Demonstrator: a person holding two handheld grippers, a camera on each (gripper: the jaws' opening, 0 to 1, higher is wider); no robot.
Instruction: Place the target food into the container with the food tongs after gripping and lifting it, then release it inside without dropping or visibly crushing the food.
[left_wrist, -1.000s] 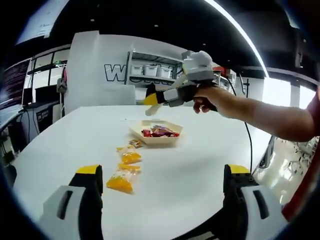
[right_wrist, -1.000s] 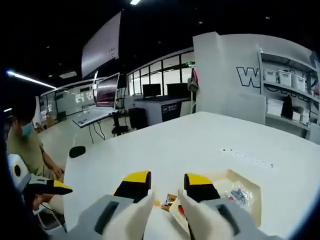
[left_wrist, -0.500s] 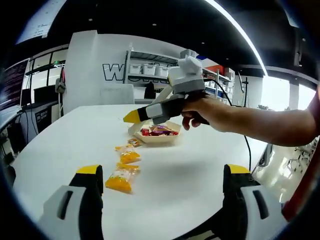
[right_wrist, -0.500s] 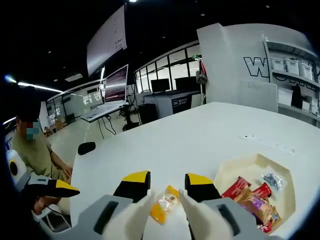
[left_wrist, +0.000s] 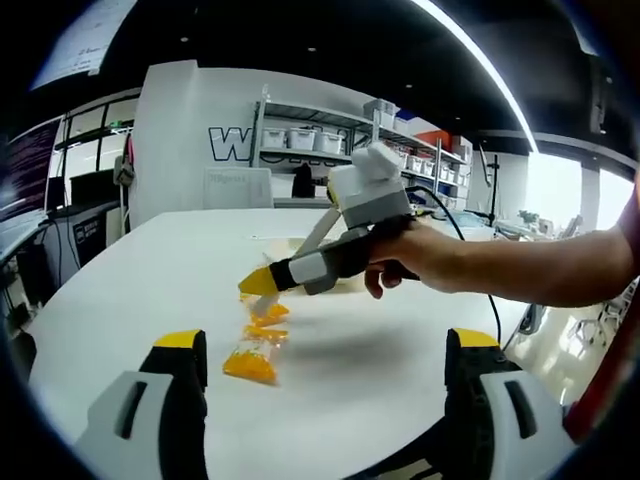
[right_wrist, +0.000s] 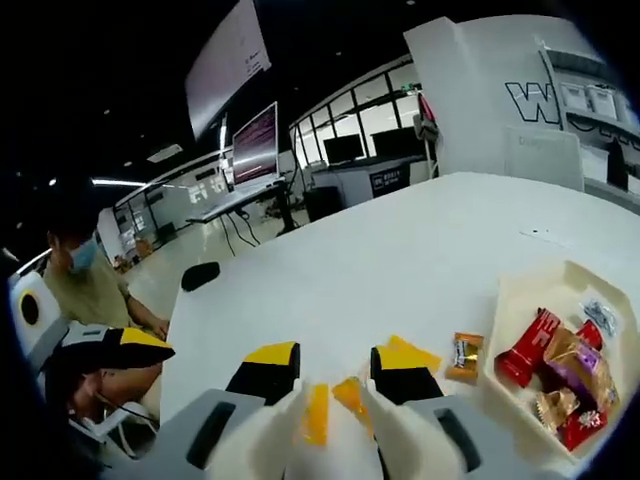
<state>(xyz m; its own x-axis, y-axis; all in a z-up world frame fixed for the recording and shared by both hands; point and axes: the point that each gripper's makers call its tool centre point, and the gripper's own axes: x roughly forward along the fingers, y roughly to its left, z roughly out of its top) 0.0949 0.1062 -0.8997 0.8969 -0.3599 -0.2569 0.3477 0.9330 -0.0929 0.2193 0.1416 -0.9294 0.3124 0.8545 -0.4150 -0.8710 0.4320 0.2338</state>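
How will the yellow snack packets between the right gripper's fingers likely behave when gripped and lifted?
The yellow snack packets look like thin film wrappers, so probably light and floppy, sagging from a pinch. The glossy film may slip. Their contents could crush, so the right gripper should close gently. They lie flat on the white table, unlikely to roll.

Shelving (left_wrist: 330, 140) with bins, monitors (right_wrist: 255, 145), perhaps desks.

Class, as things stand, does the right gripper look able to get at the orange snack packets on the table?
Probably yes. The right gripper is open above the orange snack packets, with nothing between its jaws and them; the tray sits off to the side.
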